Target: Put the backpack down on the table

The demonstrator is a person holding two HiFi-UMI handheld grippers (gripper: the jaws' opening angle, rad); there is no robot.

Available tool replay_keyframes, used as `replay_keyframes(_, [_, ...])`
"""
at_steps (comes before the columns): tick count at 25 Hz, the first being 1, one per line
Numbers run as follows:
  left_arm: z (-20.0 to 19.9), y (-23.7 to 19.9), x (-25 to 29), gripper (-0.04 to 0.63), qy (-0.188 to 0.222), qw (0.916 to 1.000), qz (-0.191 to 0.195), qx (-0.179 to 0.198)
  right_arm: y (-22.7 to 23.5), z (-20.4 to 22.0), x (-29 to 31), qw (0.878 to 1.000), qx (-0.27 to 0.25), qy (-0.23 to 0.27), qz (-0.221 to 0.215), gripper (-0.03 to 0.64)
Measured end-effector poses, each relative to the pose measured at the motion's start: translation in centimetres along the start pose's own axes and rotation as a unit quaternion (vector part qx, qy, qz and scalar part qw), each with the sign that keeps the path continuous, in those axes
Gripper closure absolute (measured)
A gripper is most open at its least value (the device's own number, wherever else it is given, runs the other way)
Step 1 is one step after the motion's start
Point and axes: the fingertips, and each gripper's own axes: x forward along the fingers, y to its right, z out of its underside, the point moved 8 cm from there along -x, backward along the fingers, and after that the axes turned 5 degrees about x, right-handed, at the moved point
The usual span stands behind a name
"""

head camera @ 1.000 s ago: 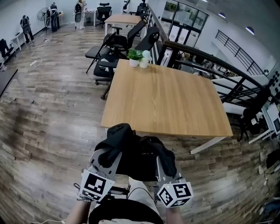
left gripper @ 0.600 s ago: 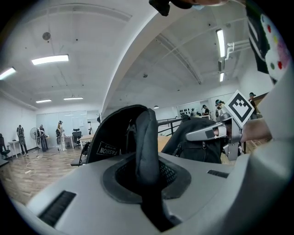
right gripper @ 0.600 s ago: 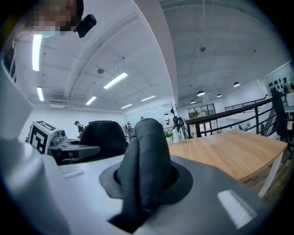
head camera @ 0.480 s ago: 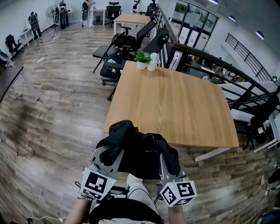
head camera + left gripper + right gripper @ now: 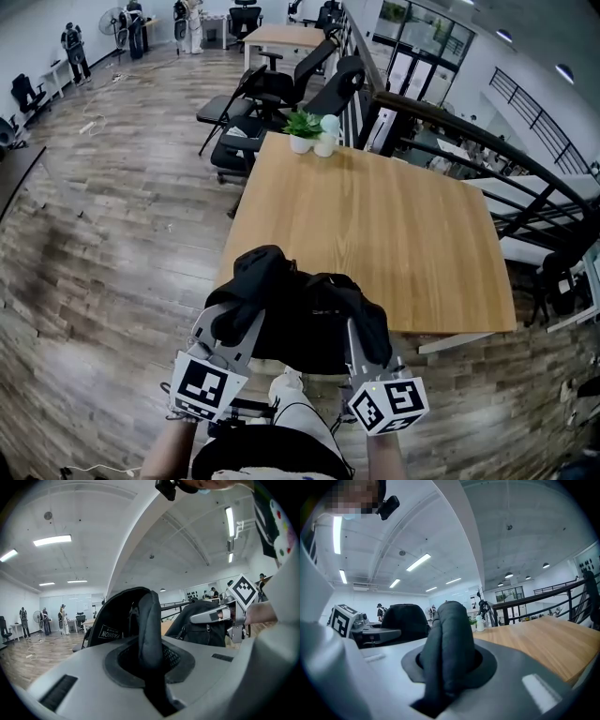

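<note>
Here the backpack (image 5: 298, 323) hangs between the two grippers at the near edge of the desk (image 5: 394, 225), not yet resting on it. The left gripper (image 5: 232, 326) has its jaws closed narrow on a padded black strap at the bag's left side. The right gripper (image 5: 364, 336) has its jaws clamped the same way on a folded strap at the right side. The bag's long axis therefore runs crosswise, from one hand to the other, along the desk's near edge, and neither hand is nearer. The wooden top lies straight ahead of the jaws and a little below them. A potted plant (image 5: 302, 127) stands well apart at the far edge. The coming move looks to be forward over the edge, then down. Whether the bag's underside clears the edge cannot be told.
</note>
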Motion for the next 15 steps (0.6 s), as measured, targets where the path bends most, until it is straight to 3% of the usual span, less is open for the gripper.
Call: replay_keyframes(15, [-2.7,-4.9,12.3,0.551,0.005,0.9995,-0.023,-0.018,8.4,-5.4,10.4,1.000,0.003,0.001,-0.014,0.545])
